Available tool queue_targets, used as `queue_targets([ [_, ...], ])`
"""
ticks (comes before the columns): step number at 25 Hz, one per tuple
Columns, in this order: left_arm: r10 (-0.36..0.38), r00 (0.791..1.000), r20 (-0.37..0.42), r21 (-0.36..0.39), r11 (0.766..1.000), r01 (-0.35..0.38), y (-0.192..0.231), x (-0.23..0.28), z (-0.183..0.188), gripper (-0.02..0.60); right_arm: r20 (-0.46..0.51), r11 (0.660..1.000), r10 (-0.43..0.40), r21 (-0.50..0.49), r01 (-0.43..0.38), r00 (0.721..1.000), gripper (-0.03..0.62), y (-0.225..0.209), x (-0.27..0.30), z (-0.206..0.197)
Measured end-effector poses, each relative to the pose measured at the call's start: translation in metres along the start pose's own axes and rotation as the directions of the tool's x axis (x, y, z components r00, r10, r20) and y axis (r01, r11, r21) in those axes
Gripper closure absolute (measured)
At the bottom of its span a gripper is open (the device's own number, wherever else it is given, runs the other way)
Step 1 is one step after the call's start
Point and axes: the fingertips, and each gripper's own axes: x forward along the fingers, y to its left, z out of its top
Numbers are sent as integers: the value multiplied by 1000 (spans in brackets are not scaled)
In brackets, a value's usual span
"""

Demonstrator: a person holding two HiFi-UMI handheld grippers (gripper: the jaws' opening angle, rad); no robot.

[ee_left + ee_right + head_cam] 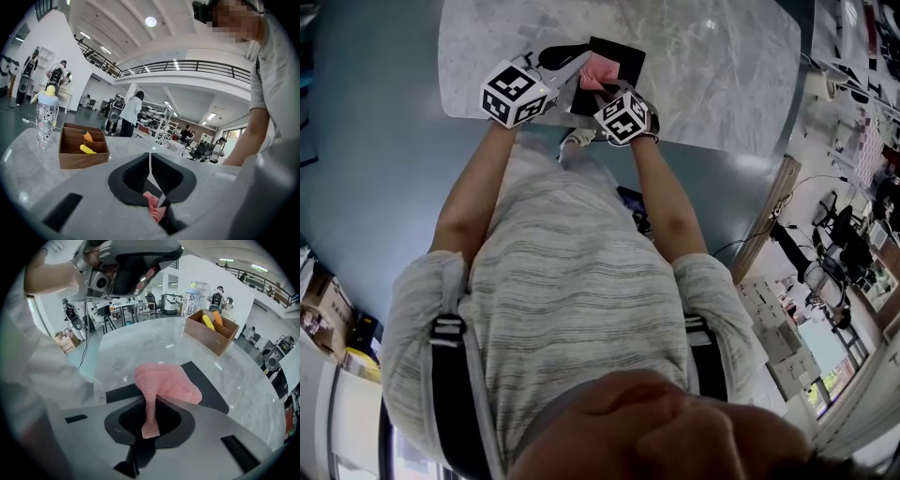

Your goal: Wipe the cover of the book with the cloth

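Note:
A black book (624, 54) lies flat on the marble table (722, 75), close to the near edge. A pink cloth (600, 71) is draped over its cover. In the right gripper view the cloth (171, 380) spreads over the book (210, 393), and a strip of it runs back between the jaws. My right gripper (151, 401) is shut on that strip and points steeply down at the book. My left gripper (150, 169) is shut with nothing between its pads. It hovers almost level just left of the book (574, 69), and the cloth (155, 209) shows below its jaws.
A wooden box (83, 149) with a yellow and an orange item stands further along the table, also seen in the right gripper view (212, 335). A clear bottle (47, 119) with a yellow top stands beside it. Several people and equipment fill the hall behind.

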Motion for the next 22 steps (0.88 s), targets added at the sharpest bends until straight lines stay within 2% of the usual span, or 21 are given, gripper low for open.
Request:
queue_targets([
  [13,-10,1000,-9,8,1000,10,-5,6,0,558,-19,989,147,10,-147,989,559,67,-14,-28],
  [22,-21,999,-33,25,999,22,-10,16,-5,558,-52,959,282,11,-282,958,559,109,-33,-56],
])
